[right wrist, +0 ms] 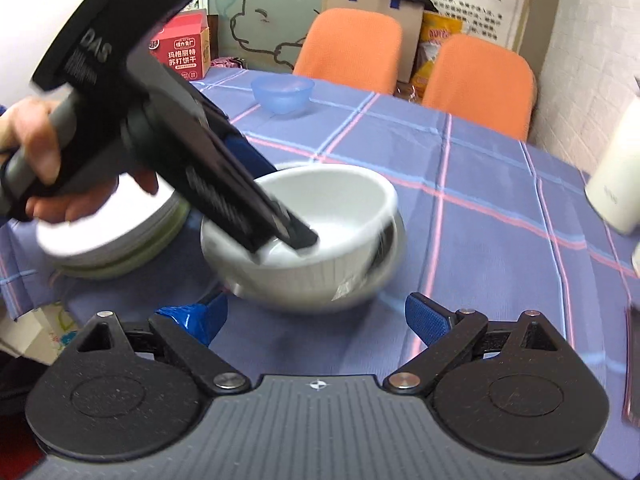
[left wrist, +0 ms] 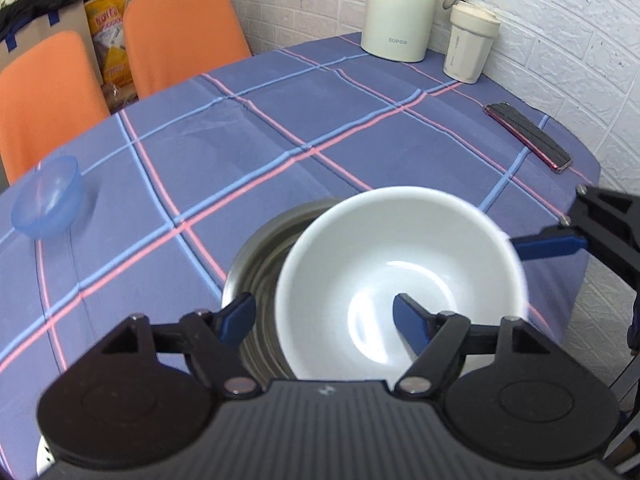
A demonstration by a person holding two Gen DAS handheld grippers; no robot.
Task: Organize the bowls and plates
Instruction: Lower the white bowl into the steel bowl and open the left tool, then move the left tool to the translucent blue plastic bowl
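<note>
A white bowl (left wrist: pixel 400 276) is seen sitting tilted inside a steel bowl (left wrist: pixel 256 256) on the blue plaid tablecloth (left wrist: pixel 280 128); both are blurred in the right wrist view. The left gripper (left wrist: pixel 324 320) is spread wide, with one blue pad inside the white bowl and the other outside, over the steel bowl's rim; the near wall of the white bowl lies between them, and whether the pads touch it cannot be told. In the right wrist view this gripper is held by a hand (right wrist: pixel 36 152) and reaches down into the white bowl. The right gripper (right wrist: pixel 316 322) is held wide apart, near the stacked bowls, with nothing between its pads. A stack of white plates (right wrist: pixel 116 236) is noted just left of the bowls. A small blue bowl (right wrist: pixel 282 94) stands well apart at the far edge, before two orange chairs (right wrist: pixel 348 48). A cream jug (left wrist: pixel 398 8), a cup (left wrist: pixel 470 46) and a phone (left wrist: pixel 528 136) are recorded along the wall side.
</note>
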